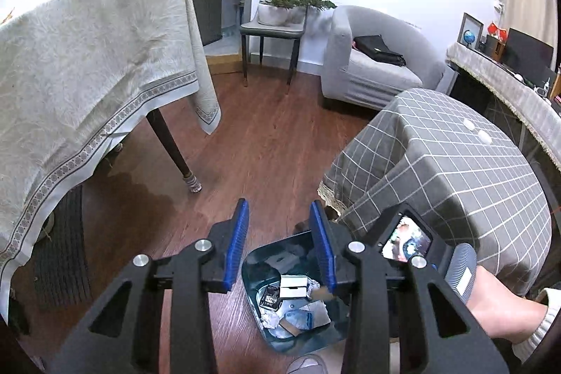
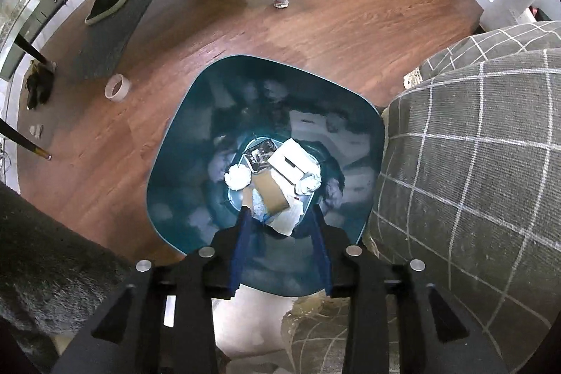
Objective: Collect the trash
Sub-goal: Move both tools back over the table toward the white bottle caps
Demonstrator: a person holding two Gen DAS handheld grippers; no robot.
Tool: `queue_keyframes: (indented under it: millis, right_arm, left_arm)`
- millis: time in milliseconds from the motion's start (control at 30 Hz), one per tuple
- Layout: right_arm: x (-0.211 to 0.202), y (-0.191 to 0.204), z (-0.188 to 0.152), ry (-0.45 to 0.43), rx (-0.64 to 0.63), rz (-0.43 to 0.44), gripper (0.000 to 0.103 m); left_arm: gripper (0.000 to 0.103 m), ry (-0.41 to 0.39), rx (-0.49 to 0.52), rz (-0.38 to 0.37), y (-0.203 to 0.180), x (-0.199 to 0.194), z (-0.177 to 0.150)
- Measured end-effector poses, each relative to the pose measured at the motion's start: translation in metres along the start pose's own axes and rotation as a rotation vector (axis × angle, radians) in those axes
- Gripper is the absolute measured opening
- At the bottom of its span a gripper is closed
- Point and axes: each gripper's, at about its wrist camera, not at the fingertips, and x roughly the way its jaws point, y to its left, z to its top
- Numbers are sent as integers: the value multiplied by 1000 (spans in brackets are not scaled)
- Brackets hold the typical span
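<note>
Right tool point(image 2: 280, 216) hangs over teal bin point(image 2: 182, 142), blades apart, nothing between. Left tool point(image 1: 278, 233) likewise parted, empty. Trash lies on bin floor at 12 o'clock of right tool: 2 crumpled paper balls point(image 2: 238, 177), white box point(image 2: 291, 160), cardboard piece point(image 2: 270, 193). Judged light, crushable; pinch edges or crumples.

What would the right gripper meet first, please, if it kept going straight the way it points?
Probably the trash heap, likely the brown cardboard piece, inside the teal bin; the right gripper points steeply into it.
</note>
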Motion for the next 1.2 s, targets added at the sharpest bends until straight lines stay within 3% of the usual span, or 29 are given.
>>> queue_keyframes:
  millis: [267, 633, 733, 933, 1200]
  right_arm:
    - [-35, -2, -5, -81, -11, 30, 35]
    - [-132, -14, -18, -328, 8, 84, 34]
    - [-159, -31, -28, -404, 43, 83, 35]
    - [-200, -73, -50, -524, 129, 49, 34]
    - [-217, -125, -85, -581, 252, -13, 35]
  left_arm:
    - [41, -40, -67, -24, 2, -7, 7]
    - [46, -125, -90, -42, -14, -26, 24]
    - [48, -151, -66, -27, -23, -29, 30]
    - [48, -141, -49, -64, -48, -23, 34]
    - [53, -117, -3, -124, -93, -8, 40]
